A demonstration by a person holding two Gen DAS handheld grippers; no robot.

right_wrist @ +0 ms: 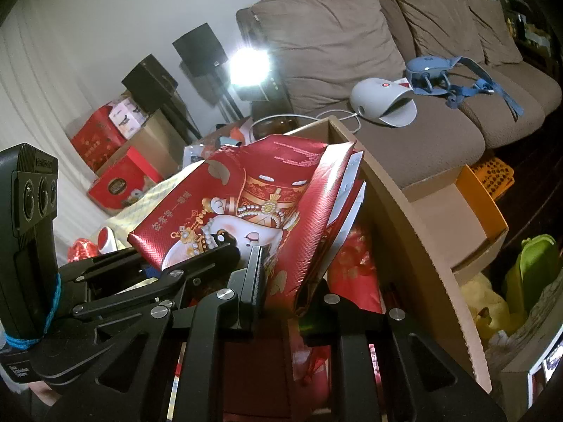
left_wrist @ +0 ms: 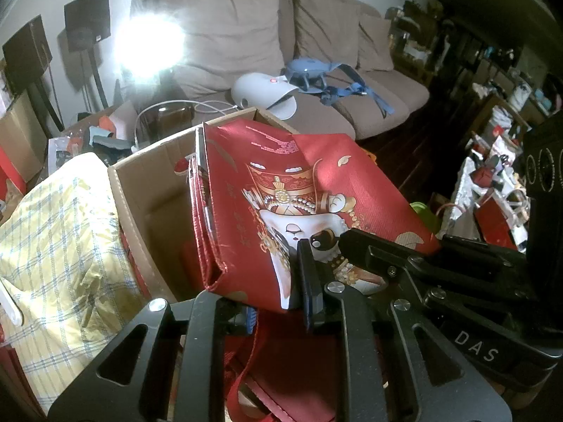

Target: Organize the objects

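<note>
A red gift bag point(left_wrist: 281, 190) with a cartoon figure printed on it is held flat over an open cardboard box point(left_wrist: 140, 190). My left gripper point(left_wrist: 278, 302) is shut on the bag's near edge. My right gripper point(right_wrist: 281, 288) is shut on the same bag point(right_wrist: 253, 204), and its body shows in the left wrist view point(left_wrist: 440, 267). The left gripper shows at the left of the right wrist view point(right_wrist: 169, 270). More red bags and items lie inside the box point(right_wrist: 394, 211) under the held bag.
A brown sofa point(left_wrist: 246, 35) stands behind the box with a white device point(left_wrist: 264, 95) and a blue strap point(left_wrist: 345, 88) on it. A yellow checked cloth point(left_wrist: 59, 246) lies left of the box. Red boxes point(right_wrist: 116, 183), speakers and clutter crowd the floor.
</note>
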